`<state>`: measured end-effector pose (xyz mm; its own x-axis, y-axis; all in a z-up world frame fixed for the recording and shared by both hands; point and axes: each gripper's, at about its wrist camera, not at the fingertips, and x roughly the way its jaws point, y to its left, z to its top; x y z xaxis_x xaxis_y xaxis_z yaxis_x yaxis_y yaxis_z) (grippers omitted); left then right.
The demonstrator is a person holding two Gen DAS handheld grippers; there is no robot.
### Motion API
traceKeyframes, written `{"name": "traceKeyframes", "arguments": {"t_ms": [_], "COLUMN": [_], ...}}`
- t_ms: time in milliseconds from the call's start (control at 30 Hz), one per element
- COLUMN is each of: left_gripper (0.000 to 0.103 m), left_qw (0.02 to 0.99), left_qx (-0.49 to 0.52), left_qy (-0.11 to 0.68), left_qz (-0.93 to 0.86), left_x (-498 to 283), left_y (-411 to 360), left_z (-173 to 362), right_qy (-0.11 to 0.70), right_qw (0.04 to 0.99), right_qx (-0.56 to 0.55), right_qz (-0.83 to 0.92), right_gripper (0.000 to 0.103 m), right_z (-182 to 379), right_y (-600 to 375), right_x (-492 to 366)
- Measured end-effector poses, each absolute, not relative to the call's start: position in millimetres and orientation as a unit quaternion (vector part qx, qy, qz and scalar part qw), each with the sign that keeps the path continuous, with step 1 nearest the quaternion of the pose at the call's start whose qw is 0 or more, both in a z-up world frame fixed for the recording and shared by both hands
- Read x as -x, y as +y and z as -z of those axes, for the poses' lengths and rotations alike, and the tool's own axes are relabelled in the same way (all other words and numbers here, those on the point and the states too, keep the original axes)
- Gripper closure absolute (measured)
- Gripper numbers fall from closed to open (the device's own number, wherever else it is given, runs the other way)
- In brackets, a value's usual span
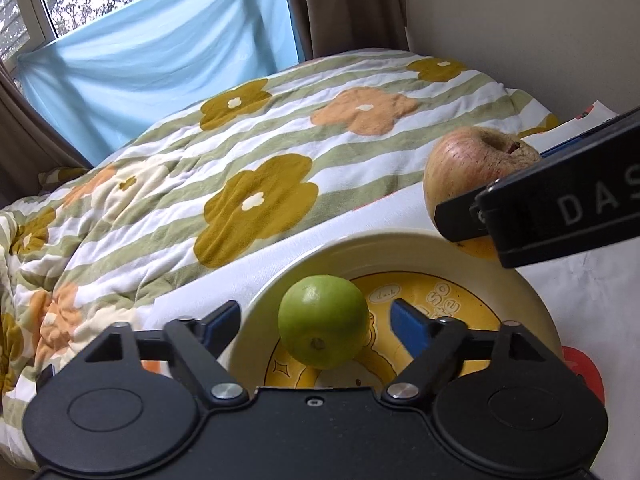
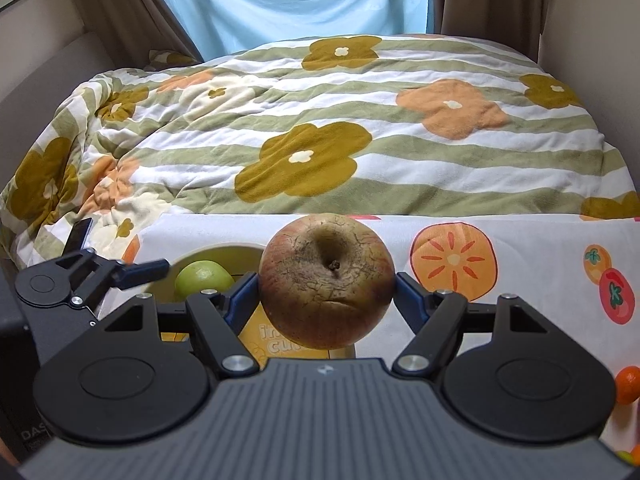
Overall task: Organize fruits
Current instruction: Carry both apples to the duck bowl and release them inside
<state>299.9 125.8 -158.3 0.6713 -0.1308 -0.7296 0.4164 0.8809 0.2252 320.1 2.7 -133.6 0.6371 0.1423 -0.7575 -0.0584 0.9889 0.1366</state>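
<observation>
The left tongs (image 1: 316, 316) stand spread around the green apple (image 1: 323, 320), which rests free on the yellow plate (image 1: 520, 292). To the right, the right tongs (image 2: 326, 294) pinch the red apple (image 2: 326, 280) above the plate's edge. Dropped carelessly, it could knock the green one off or roll onto the bed (image 2: 320, 120).

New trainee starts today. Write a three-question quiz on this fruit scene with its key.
1. True or false: the left tongs grip the green fruit.
2. The reddish apple is: A) on the plate, B) held in the right tongs, C) on the quilt.
3. What does the green fruit rest on?

Key: 1 false, the fingers stand clear of it. 2 B. 3 The cream and yellow plate.
</observation>
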Motion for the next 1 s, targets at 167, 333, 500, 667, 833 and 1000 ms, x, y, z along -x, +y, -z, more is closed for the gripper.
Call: {"name": "traceKeyframes", "arguments": {"t_ms": [167,333,500,667,833,1000], "left_gripper": [0.009,0.009,0.009,0.009,0.009,0.009], "left_qw": [0.898,0.899,0.898,0.898,0.899,0.898], "left_qx": [-0.182,-0.170,-0.148,-0.138,-0.130,-0.131], "left_qy": [0.369,0.376,0.392,0.400,0.402,0.404], "left_qz": [0.155,0.145,0.131,0.122,0.114,0.113], "left_x": [-291,-279,-266,-257,-255,-254], "left_y": [135,147,159,165,170,172], "left_z": [144,143,148,153,153,155], "right_qy": [0.421,0.427,0.433,0.432,0.430,0.428], "right_qw": [0.904,0.901,0.896,0.896,0.895,0.895], "right_qx": [-0.033,-0.015,-0.001,0.004,0.008,0.023], "right_qz": [-0.062,-0.077,-0.097,-0.106,-0.115,-0.121], "right_gripper": [0.015,0.015,0.015,0.015,0.015,0.015], "right_z": [131,139,151,160,165,173], "right_y": [2,10,23,32,40,49], "right_x": [-316,-313,-309,-307,-312,-316]}}
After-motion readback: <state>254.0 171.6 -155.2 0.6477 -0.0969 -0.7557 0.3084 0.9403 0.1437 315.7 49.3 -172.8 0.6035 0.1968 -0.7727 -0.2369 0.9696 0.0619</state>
